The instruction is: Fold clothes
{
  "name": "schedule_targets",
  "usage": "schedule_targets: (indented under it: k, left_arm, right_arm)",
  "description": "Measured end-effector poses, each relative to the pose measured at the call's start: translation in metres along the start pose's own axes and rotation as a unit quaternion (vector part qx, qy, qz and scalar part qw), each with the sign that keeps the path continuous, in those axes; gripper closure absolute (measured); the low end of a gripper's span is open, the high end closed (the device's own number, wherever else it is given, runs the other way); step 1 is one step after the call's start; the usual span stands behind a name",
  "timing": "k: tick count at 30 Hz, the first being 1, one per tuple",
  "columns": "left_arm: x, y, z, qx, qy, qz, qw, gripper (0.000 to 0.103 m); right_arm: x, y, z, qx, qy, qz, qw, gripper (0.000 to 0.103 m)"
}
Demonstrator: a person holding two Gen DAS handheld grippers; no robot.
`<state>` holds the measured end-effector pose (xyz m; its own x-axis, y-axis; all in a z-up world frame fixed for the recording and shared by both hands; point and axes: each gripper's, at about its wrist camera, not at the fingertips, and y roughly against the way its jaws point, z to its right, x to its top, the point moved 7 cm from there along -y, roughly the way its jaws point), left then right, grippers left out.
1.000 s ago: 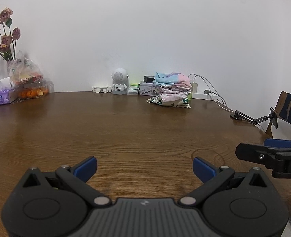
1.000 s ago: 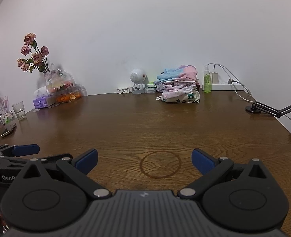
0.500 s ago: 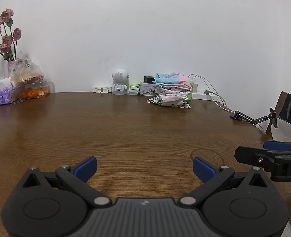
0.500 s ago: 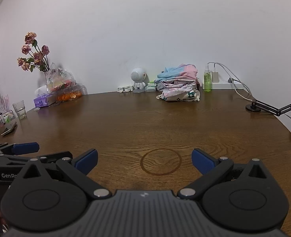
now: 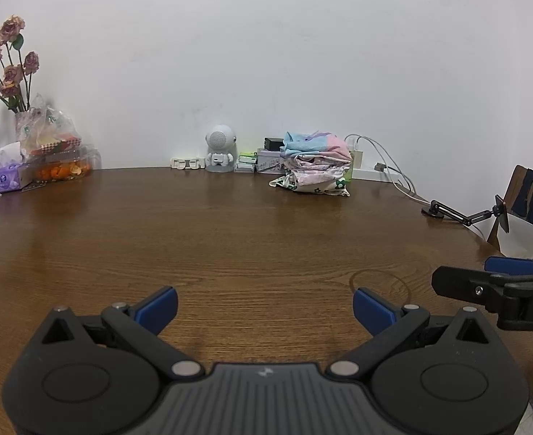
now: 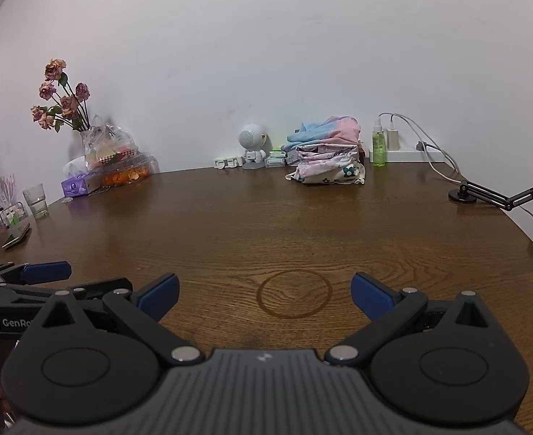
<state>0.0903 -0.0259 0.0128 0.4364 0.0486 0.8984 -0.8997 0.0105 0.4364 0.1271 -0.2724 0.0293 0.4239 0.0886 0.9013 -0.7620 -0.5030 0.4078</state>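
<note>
A pile of folded clothes (image 5: 315, 165), pink, blue and floral, sits at the far edge of the brown wooden table (image 5: 230, 239), against the wall. It also shows in the right wrist view (image 6: 328, 156). My left gripper (image 5: 264, 306) is open and empty, low over the near part of the table. My right gripper (image 6: 264, 295) is open and empty too, over a ring mark (image 6: 294, 293) in the wood. Each gripper shows at the edge of the other's view: the right gripper (image 5: 491, 282) and the left gripper (image 6: 30, 279).
A vase of roses (image 6: 63, 101), a snack bag, a tissue box (image 6: 74, 185) and a glass (image 6: 36, 201) stand at the far left. A white robot toy (image 5: 220, 152), a green bottle (image 6: 378, 145), cables and a black phone holder (image 6: 498, 195) sit at the back and right.
Both views have shifted slightly; the grippers drifted a little over the table. Both stay open and empty.
</note>
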Motion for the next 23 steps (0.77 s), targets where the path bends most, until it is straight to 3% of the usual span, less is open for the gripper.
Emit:
schedule_targets:
  k: [23]
  left_arm:
    - [-0.006,-0.0045,-0.0037,-0.01,0.011,-0.013,0.9998,0.0]
  right_arm:
    - [-0.0032,-0.0023,-0.0004,0.003,0.002,-0.011,1.0,0.0]
